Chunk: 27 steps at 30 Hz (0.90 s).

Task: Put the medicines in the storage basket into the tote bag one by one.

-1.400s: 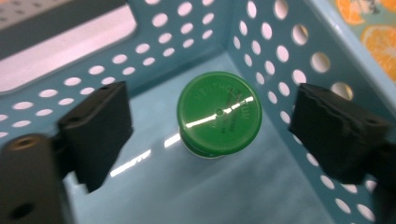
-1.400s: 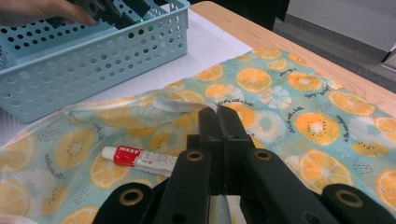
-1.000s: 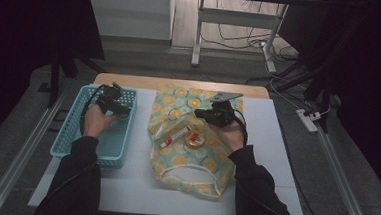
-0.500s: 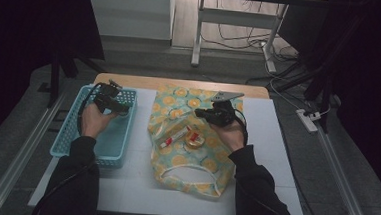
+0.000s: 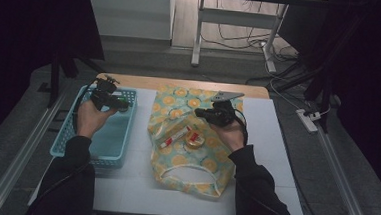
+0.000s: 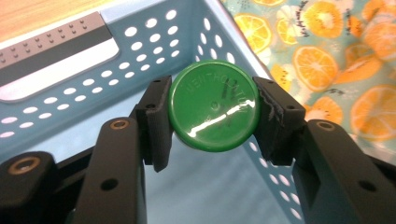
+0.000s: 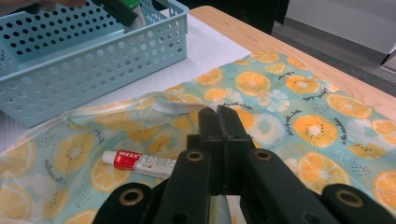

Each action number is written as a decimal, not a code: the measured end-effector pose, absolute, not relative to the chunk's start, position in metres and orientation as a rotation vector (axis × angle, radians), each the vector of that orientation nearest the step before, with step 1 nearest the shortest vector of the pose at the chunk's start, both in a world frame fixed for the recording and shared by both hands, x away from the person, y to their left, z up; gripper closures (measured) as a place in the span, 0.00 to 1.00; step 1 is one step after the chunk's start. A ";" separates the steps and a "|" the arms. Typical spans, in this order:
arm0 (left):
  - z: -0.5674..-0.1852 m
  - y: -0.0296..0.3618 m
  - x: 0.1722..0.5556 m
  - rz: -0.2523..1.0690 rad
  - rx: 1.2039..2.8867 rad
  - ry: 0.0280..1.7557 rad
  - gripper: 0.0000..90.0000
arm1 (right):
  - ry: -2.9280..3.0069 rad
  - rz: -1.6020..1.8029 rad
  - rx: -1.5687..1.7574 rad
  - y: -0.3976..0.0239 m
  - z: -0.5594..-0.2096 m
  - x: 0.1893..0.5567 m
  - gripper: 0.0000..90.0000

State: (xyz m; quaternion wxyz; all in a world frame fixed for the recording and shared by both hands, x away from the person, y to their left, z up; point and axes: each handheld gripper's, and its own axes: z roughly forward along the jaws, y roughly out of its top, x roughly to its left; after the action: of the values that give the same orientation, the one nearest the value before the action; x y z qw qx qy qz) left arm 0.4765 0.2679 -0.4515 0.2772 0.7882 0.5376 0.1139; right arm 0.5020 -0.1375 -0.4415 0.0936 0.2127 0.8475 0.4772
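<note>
My left gripper (image 6: 212, 119) is shut on a small jar with a round green lid (image 6: 214, 112), its pads pressing the lid's sides. It holds the jar above the light blue perforated basket (image 6: 70, 102); in the high view the left gripper (image 5: 110, 96) hangs over the basket's (image 5: 111, 142) far end. My right gripper (image 7: 217, 116) has its jaws pressed together with nothing between the tips. It hovers over a cloth bag printed with orange slices (image 7: 280, 107). A red-and-white tube (image 7: 140, 162) lies on the bag just left of the right gripper (image 5: 205, 113).
On the bag (image 5: 175, 161) the tube (image 5: 174, 135) lies beside a small round orange tin (image 5: 193, 140). A white mat (image 5: 271, 142) covers the table, with a wooden edge (image 5: 190, 85) at the far side. The basket (image 7: 93, 60) stands left of the bag.
My left hand has lifted a little with the green-lidded jar over the basket. The right hand has stayed in place.
</note>
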 end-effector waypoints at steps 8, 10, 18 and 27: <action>-0.443 0.276 0.466 0.334 2.067 1.434 0.58 | 2.513 1.412 0.618 -0.136 -0.441 0.500 1.00; -0.439 0.277 0.464 0.334 2.062 1.428 0.58 | 2.509 1.420 0.611 -0.136 -0.441 0.500 1.00; -0.426 0.269 0.451 0.331 2.046 1.383 0.58 | 2.515 1.419 0.614 -0.136 -0.443 0.501 1.00; -0.416 0.255 0.435 0.244 2.035 1.342 0.58 | 2.519 1.427 0.610 -0.136 -0.442 0.500 1.00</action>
State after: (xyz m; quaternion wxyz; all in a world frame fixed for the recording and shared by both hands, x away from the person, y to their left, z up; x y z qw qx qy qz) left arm 0.4351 0.2549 -0.4161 0.3390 0.7815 0.5153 0.0939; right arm 0.5005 -0.1356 -0.4419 0.0915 0.2055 0.8478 0.4803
